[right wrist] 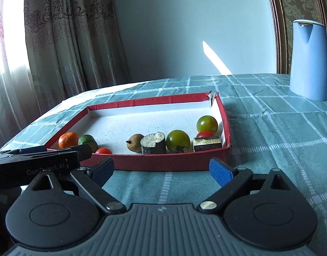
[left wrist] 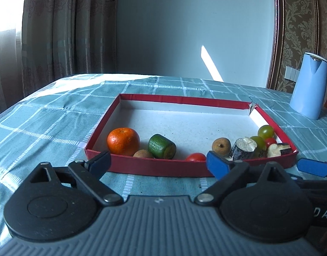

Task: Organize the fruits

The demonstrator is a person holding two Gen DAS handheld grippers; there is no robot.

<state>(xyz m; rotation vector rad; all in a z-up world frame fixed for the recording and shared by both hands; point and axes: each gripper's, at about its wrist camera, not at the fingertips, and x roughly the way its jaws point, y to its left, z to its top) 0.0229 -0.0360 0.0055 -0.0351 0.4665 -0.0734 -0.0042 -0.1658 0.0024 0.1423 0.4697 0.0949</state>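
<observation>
A shallow red tray lies on the checked tablecloth and holds several fruits. At its left are an orange, a cut green kiwi, a small brown fruit and a red tomato. At its right are a brown pear-like fruit, a dark cut cylinder, green grapes and a cut slab. My left gripper is open and empty before the tray's near wall. My right gripper is open and empty there too.
A tall light-blue jug stands at the back right of the table. Curtains hang at the left and a pale wall lies behind. The left gripper's body shows at the left of the right wrist view.
</observation>
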